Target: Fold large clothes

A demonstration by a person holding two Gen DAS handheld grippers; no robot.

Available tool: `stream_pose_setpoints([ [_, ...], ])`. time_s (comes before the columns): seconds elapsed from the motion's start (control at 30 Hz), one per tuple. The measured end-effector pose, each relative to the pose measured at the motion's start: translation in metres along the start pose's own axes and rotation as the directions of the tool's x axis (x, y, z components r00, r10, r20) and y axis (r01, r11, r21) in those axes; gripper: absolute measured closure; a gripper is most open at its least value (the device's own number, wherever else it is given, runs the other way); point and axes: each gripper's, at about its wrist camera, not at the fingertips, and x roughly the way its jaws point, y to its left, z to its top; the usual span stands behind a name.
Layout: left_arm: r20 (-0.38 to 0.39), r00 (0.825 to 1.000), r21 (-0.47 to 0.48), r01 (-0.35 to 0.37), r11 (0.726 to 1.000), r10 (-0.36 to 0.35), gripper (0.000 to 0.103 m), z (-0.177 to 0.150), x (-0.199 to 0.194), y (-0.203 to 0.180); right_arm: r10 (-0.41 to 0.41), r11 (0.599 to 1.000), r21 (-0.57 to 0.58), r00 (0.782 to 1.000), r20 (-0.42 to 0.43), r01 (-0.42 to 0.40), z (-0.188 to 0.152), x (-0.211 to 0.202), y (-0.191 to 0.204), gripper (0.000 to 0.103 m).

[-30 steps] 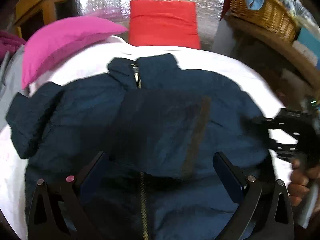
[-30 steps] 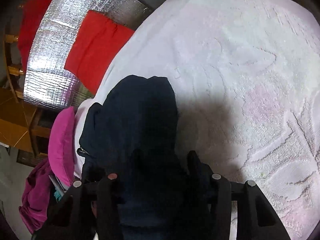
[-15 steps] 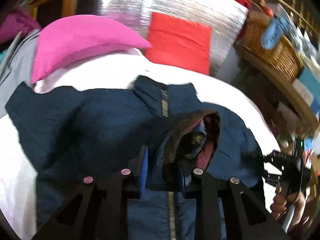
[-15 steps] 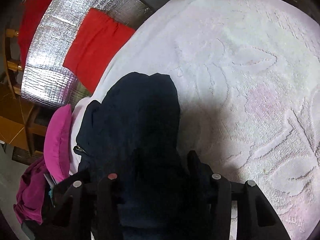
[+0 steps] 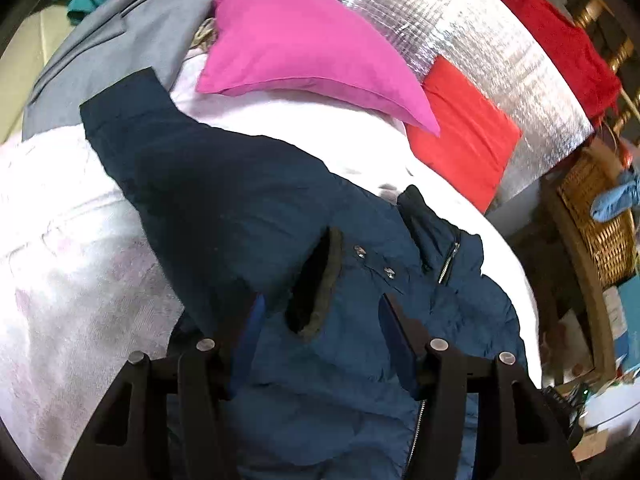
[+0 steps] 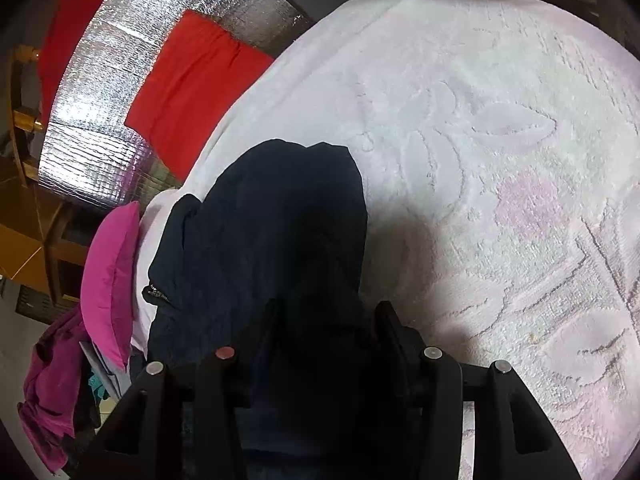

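Left wrist view, navy zip jacket [image 5: 248, 216], sleeve folded across front

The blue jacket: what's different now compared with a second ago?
The left gripper shut on the sleeve cuff, then opened again; its view swung left toward the pink pillow. The right gripper and the jacket part under it stayed put on the white blanket.
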Motion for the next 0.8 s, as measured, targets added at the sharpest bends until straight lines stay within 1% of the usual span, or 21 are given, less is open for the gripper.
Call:
stream_pose_setpoints([
  [0.1,0.011,1.0,-0.004,0.002,1.0,-0.002,0.043,-0.003,0.002,0.003,0.008,1.0,0.005,1.0,-0.001,-0.008,0.0,0.001,-0.001,0.05],
  [0.17,-0.003,1.0,0.012,0.026,1.0,-0.026,0.044,-0.006,0.01,-0.004,0.004,1.0,-0.004,1.0,0.003,-0.004,-0.001,0.001,0.0,0.05],
  [0.2,-0.013,0.999,0.03,0.032,0.999,-0.031,0.045,-0.008,0.014,-0.008,-0.002,1.0,-0.021,1.0,0.007,0.002,-0.002,0.002,0.003,0.053],
  [0.23,-0.01,0.999,0.058,0.031,0.998,-0.03,0.054,-0.011,0.018,-0.014,-0.01,0.999,-0.035,1.0,0.014,0.011,-0.003,0.002,0.005,0.065],
  [0.27,0.0,1.0,0.087,0.017,0.996,-0.017,0.059,-0.014,0.022,-0.018,-0.023,0.998,-0.056,1.0,0.021,0.024,-0.004,0.001,0.008,0.07],
  [0.3,0.002,1.0,0.111,-0.002,0.994,0.002,0.067,-0.016,0.026,-0.023,-0.039,0.996,-0.077,0.999,0.031,0.041,-0.005,0.0,0.011,0.073],
  [0.33,-0.003,1.0,0.137,-0.023,0.99,0.024,0.071,-0.019,0.031,-0.027,-0.046,0.995,-0.087,0.998,0.05,0.05,-0.006,-0.003,0.013,0.076],
  [0.37,-0.021,0.999,0.161,-0.041,0.986,0.045,0.072,-0.022,0.04,-0.031,-0.047,0.994,-0.094,0.997,0.065,0.053,-0.006,-0.005,0.014,0.079],
  [0.43,-0.062,0.996,0.176,-0.048,0.983,0.06,0.076,-0.025,0.053,-0.032,-0.048,0.99,-0.123,0.993,0.112,0.062,-0.008,-0.013,0.021,0.079],
  [0.47,-0.084,0.993,0.189,-0.062,0.98,0.079,0.077,-0.027,0.06,-0.033,-0.048,0.987,-0.148,0.99,0.133,0.068,-0.009,-0.016,0.025,0.079],
  [0.53,-0.114,0.985,0.205,-0.104,0.973,0.129,0.083,-0.03,0.072,-0.032,-0.096,0.976,-0.185,0.987,0.129,0.119,-0.008,-0.012,0.028,0.08],
  [0.57,-0.126,0.983,0.196,-0.104,0.975,0.13,0.083,-0.03,0.075,-0.029,-0.128,0.972,-0.186,0.986,0.107,0.146,-0.008,-0.005,0.026,0.079],
  [0.6,-0.133,0.984,0.183,-0.094,0.979,0.119,0.083,-0.03,0.074,-0.025,-0.142,0.973,-0.172,0.987,0.077,0.153,-0.007,0.001,0.022,0.078],
  [0.67,-0.144,0.984,0.17,-0.08,0.982,0.105,0.083,-0.029,0.066,-0.023,-0.125,0.981,-0.143,0.99,0.063,0.133,-0.003,-0.001,0.017,0.075],
  [0.7,-0.149,0.984,0.164,-0.073,0.984,0.097,0.083,-0.027,0.061,-0.022,-0.123,0.983,-0.133,0.991,0.061,0.13,-0.002,-0.004,0.018,0.072],
  [0.77,-0.162,0.984,0.147,-0.044,0.988,0.068,0.083,-0.024,0.049,-0.021,-0.132,0.984,-0.108,0.988,0.08,0.141,0.001,-0.015,0.019,0.043],
  [0.8,-0.172,0.985,0.135,-0.008,0.991,0.032,0.083,-0.023,0.039,-0.018,-0.133,0.984,-0.1,0.984,0.117,0.144,0.001,-0.025,0.02,0.037],
])
